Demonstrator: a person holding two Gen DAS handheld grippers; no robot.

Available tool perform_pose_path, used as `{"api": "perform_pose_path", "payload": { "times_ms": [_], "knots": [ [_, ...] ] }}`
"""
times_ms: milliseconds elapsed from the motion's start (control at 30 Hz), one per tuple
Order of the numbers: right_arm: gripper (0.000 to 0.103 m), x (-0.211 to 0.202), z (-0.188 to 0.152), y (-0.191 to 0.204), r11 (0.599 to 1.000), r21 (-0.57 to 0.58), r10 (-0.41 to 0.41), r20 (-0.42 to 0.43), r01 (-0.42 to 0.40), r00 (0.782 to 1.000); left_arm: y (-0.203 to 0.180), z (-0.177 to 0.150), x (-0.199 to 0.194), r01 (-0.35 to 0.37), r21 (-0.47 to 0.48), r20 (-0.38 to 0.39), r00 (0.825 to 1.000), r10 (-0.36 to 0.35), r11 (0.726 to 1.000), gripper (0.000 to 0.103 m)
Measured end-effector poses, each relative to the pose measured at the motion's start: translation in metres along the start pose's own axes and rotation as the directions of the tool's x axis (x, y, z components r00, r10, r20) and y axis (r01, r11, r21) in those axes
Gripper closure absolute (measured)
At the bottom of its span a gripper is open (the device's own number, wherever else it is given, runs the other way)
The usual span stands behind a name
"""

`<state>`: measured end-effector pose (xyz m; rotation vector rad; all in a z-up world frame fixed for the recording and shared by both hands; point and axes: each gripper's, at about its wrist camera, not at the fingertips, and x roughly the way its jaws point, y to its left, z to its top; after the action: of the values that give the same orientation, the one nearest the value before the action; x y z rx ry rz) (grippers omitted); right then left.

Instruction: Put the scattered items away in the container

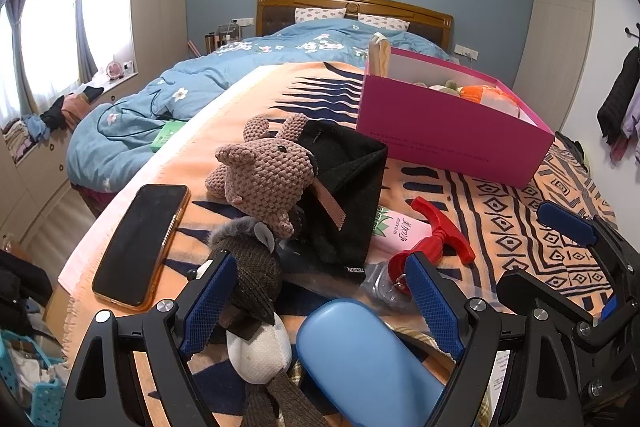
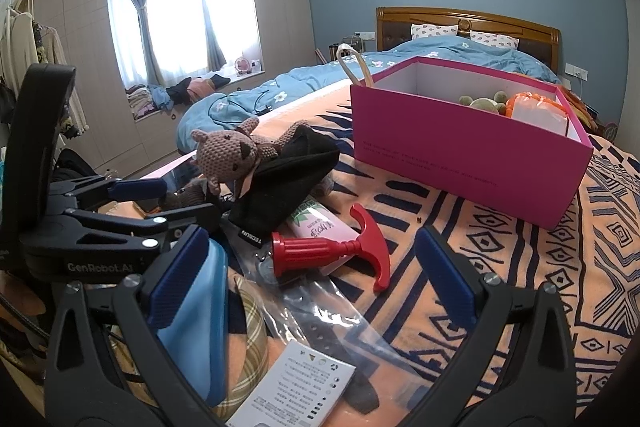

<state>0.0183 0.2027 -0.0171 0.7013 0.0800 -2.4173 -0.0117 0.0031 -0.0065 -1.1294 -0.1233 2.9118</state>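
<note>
The pink cardboard box (image 2: 472,155) sat open at the upper right of the right wrist view, already holding a green plush and an orange packet, so it was clearly your drop point. The loose things lay in a heap at centre frame, just left of it: the crocheted brown toy (image 2: 230,153) propped on a black knit cap (image 2: 288,183), a pink tube (image 2: 320,225) half under the cap, and a red plastic handle (image 2: 332,251) across it. You held the right gripper (image 2: 312,275) spread wide and empty, lined up on that handle, probably the next pick. Your left gripper (image 1: 320,291) was also wide open, holding nothing, straddling a blue case (image 1: 368,359) and a grey-brown plush (image 1: 252,279) beside a phone (image 1: 140,243).
</note>
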Motion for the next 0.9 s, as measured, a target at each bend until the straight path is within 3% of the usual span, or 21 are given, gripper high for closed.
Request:
{"api": "perform_pose_path", "payload": {
  "times_ms": [900],
  "knots": [
    [0.0,0.015,0.004,-0.002,1.0,-0.004,0.012,-0.029,-0.012,1.0,0.013,0.004,0.01,-0.012,0.0,0.0,1.0,0.012,1.0,0.015]
  ]
}}
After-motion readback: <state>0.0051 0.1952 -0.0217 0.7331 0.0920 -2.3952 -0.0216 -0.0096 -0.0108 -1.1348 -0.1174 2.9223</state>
